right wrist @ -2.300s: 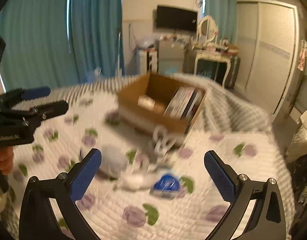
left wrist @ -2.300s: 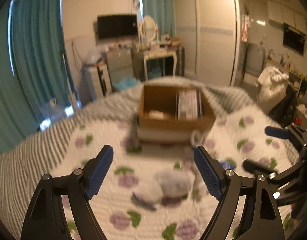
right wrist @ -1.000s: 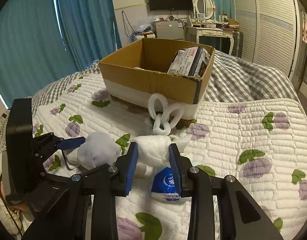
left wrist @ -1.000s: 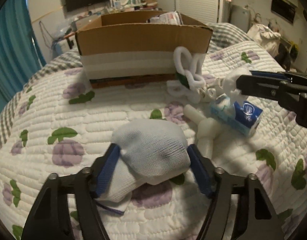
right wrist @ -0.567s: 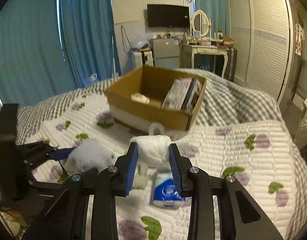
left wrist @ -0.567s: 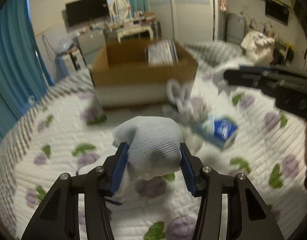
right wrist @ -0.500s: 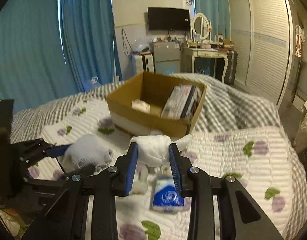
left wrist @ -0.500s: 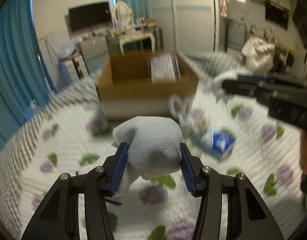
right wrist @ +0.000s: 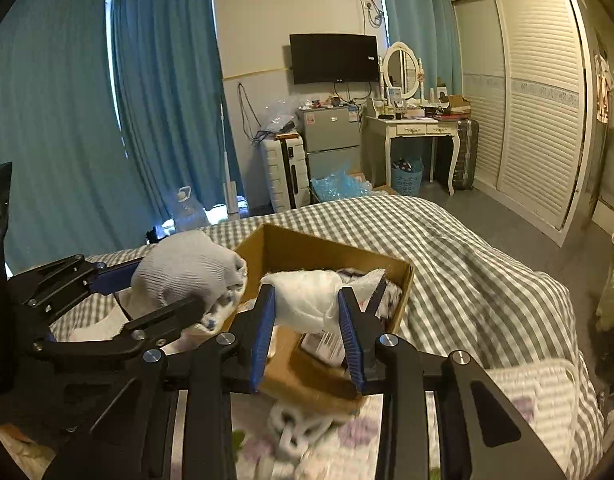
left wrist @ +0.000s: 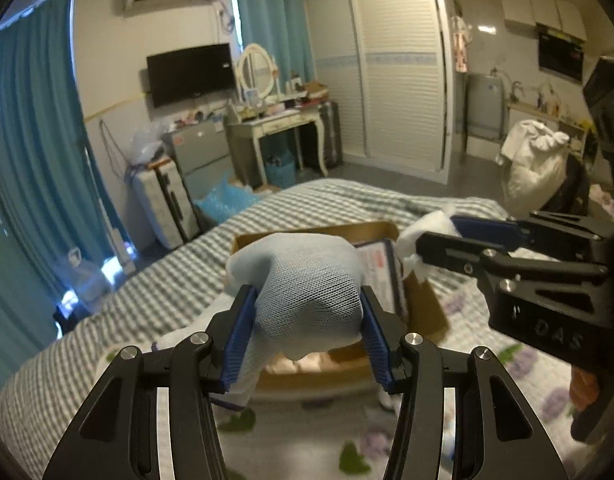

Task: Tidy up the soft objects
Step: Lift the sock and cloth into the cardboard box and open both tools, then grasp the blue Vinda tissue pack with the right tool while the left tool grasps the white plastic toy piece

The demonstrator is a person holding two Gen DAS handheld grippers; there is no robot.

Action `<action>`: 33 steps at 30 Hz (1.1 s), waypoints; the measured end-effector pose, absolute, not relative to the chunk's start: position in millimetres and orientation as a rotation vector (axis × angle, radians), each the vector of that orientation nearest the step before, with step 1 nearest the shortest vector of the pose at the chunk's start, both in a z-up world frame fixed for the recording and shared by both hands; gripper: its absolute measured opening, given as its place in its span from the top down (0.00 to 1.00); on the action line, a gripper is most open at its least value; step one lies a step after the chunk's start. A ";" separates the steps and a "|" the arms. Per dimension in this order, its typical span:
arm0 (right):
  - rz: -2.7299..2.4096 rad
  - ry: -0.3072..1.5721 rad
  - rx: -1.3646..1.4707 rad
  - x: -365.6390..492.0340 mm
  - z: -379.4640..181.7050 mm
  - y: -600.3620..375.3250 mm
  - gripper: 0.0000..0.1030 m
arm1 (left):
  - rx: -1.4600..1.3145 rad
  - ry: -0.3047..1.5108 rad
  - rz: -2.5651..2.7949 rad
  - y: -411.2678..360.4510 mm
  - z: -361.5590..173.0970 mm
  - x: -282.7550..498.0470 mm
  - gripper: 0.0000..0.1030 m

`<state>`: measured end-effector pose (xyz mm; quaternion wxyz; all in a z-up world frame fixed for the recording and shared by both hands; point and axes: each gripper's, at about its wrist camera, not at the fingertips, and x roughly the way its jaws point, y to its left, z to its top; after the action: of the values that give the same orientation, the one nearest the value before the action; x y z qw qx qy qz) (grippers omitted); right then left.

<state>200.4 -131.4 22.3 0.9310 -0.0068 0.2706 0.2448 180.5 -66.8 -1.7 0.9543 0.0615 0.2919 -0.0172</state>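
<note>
My left gripper (left wrist: 307, 328) is shut on a pale grey-blue mesh sock bundle (left wrist: 307, 296) and holds it in the air over the near left part of the open cardboard box (left wrist: 423, 308). My right gripper (right wrist: 307, 320) is shut on a white cloth bundle (right wrist: 307, 300) above the box (right wrist: 307, 252). The left gripper with its bundle (right wrist: 183, 272) shows at the left in the right wrist view. The right gripper and its cloth (left wrist: 419, 240) show at the right in the left wrist view. A book-like pack (left wrist: 381, 264) lies inside the box.
The box stands on a bed with a flowered quilt (left wrist: 539, 364) and a grey checked blanket (right wrist: 459, 248). A white chain-like soft toy (right wrist: 295, 428) lies in front of the box. Beyond the bed are a suitcase (right wrist: 285, 172), a dressing table (right wrist: 411, 132), curtains and a wardrobe.
Both grippers closed on their bundles, lifted them off the quilt and carried them forward to above the box. The blue-white pack left on the quilt has dropped out of view.
</note>
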 end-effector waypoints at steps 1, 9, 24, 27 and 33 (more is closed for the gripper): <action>0.499 0.558 -0.012 208.7 19.1 -130.1 0.69 | 0.123 0.602 -0.035 -65.1 -6.6 190.3 0.51; 0.499 0.601 0.012 256.9 -15.2 -125.0 0.67 | 0.161 0.634 -0.064 -63.2 -43.0 229.4 0.46; 0.442 0.530 0.037 218.7 38.2 -155.1 0.33 | 0.141 0.551 0.053 -54.5 10.8 184.4 0.22; 0.428 0.508 0.035 191.7 66.2 -168.9 0.31 | 0.160 0.508 0.066 -59.3 39.5 153.1 0.22; 0.406 0.495 -0.053 126.9 93.4 -185.9 0.21 | 0.141 0.433 0.044 -72.7 79.8 79.5 0.21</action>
<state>126.9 -185.9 93.4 0.9489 -0.0259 0.2431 0.1995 79.5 -72.7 79.8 0.9740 0.0697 0.2144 0.0219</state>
